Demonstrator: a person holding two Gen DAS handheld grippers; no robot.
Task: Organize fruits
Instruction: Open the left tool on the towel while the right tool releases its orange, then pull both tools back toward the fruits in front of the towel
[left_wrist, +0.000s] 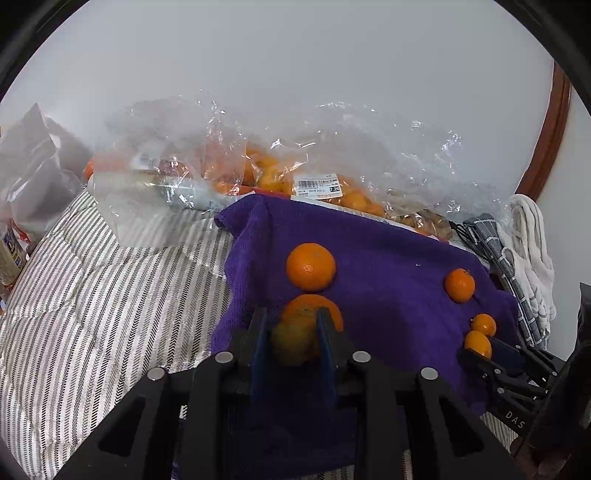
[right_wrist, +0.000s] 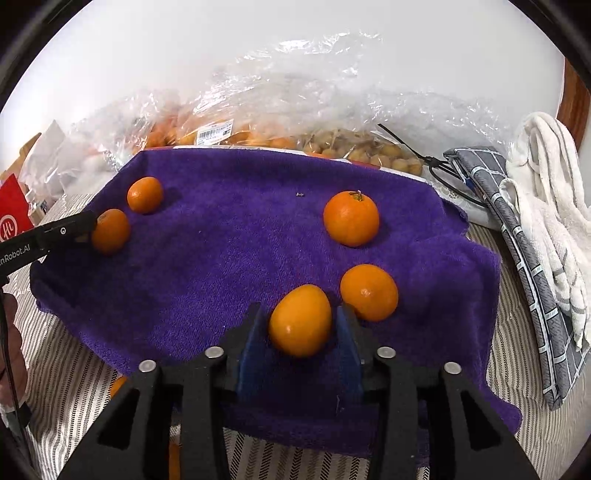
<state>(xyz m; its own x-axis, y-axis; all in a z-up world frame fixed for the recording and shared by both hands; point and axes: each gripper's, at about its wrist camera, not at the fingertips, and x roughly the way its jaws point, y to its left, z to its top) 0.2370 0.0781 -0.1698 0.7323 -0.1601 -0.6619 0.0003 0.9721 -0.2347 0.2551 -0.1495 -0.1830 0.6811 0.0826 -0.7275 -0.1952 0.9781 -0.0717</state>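
A purple towel (left_wrist: 388, 258) (right_wrist: 221, 258) lies on striped bedding with several oranges on it. My left gripper (left_wrist: 291, 314) is shut on a small yellow-orange fruit (left_wrist: 291, 341), low over the towel. Two larger oranges (left_wrist: 311, 266) (left_wrist: 314, 304) sit just beyond its tips. In the right wrist view my right gripper (right_wrist: 300, 308) stands open around an oval orange fruit (right_wrist: 300, 319) that rests on the towel, with a thin gap at each pad. Another orange (right_wrist: 368, 291) lies just right of it and a stemmed one (right_wrist: 351, 218) farther back.
Clear plastic bags of small oranges (left_wrist: 332, 184) (right_wrist: 258, 110) and pale round fruit (right_wrist: 369, 151) lie behind the towel. Black scissors (right_wrist: 436, 166), a grey checked cloth (right_wrist: 517, 240) and a white towel (right_wrist: 554, 203) are at the right. Striped bedding (left_wrist: 92, 295) spreads left.
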